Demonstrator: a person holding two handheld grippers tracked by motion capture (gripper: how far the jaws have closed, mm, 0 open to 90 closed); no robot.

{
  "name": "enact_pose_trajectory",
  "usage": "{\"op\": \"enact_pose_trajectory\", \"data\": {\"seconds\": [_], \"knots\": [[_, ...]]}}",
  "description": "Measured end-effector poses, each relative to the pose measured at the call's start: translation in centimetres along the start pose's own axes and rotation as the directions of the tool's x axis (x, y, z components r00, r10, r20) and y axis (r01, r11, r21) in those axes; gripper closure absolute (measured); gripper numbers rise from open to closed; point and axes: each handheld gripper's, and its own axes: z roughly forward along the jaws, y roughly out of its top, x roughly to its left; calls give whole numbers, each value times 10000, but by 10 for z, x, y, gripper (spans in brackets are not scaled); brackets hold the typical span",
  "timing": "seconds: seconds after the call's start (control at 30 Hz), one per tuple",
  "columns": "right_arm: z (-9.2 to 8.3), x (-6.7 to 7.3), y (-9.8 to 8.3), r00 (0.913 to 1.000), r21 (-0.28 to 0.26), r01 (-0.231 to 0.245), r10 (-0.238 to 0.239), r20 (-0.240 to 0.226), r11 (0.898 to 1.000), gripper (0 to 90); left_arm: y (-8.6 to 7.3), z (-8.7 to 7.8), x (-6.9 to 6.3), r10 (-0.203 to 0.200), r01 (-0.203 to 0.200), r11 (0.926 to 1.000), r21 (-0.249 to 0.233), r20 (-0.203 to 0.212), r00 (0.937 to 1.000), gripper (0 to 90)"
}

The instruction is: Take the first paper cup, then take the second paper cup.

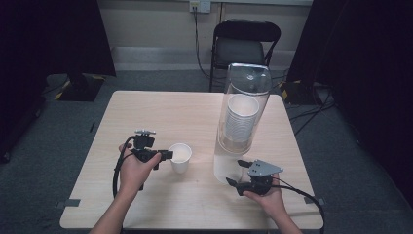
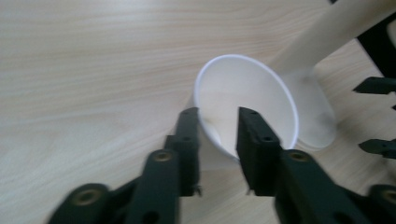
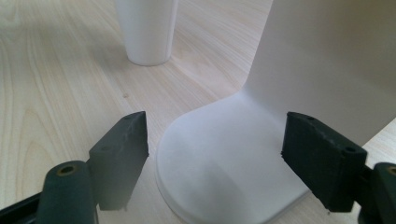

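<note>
Looking down from the high view, we see a pale wooden table (image 1: 160, 112) with a tall clear cup dispenser (image 1: 242, 117) standing right of centre, a stack of paper cups (image 1: 240, 119) inside its tube. A single white paper cup (image 1: 180, 157) stands upright on the table to the left of the dispenser, apart from it. Our left gripper (image 1: 168, 155) comes in level from the left and meets the cup at its rim. Our right gripper (image 1: 237, 172) sits at the foot of the dispenser, jaws spread and pointing at the base. A black folding chair (image 1: 245, 46) stands behind the table.

From the left gripper view, we look into the cup (image 2: 247, 105). One jaw is outside the wall, the other inside the mouth, so the rim sits between them. Whether the pads press on the wall we cannot tell from here. The dispenser's white foot (image 2: 310, 112) lies just behind the cup, and the tips of the right gripper (image 2: 376, 116) show at the right edge.

From the right gripper view, we find the jaws released and wide, standing on either side of the dispenser's round white base (image 3: 224, 163) without touching it. The cup (image 3: 147, 30) stands farther off, upper left, on the wood.
</note>
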Motion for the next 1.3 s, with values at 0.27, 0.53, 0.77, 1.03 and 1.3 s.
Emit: {"op": "enact_pose_trajectory", "data": {"seconds": [0.27, 0.53, 0.77, 1.03, 1.3], "knots": [[-1, -5, -2, 9991, 74, -400, 399, 124, 9992, 214, -23, -16, 9, 1083, -1071, 9926, -576, 190, 9939, 367], [-3, -10, -2, 9969, 92, -738, 735, 284, 9972, 213, -61, -18, 23, 2478, -2477, 9683, -316, -8, 9688, 251], [-5, -18, 1, 9948, 54, -919, 916, 445, 9958, 212, -92, -5, 31, 3020, -3019, 9533, 118, -72, 9533, 214], [-7, -24, 15, 9931, -467, -1039, 1062, 503, 9935, 217, -108, 8, 30, 3671, -3661, 9298, 368, -233, 9299, 182], [-2, -24, 26, 9930, -1044, -1103, 1141, 311, 9884, 223, -114, 13, 26, 4460, -4453, 8950, 259, -345, 8944, 102]]}}
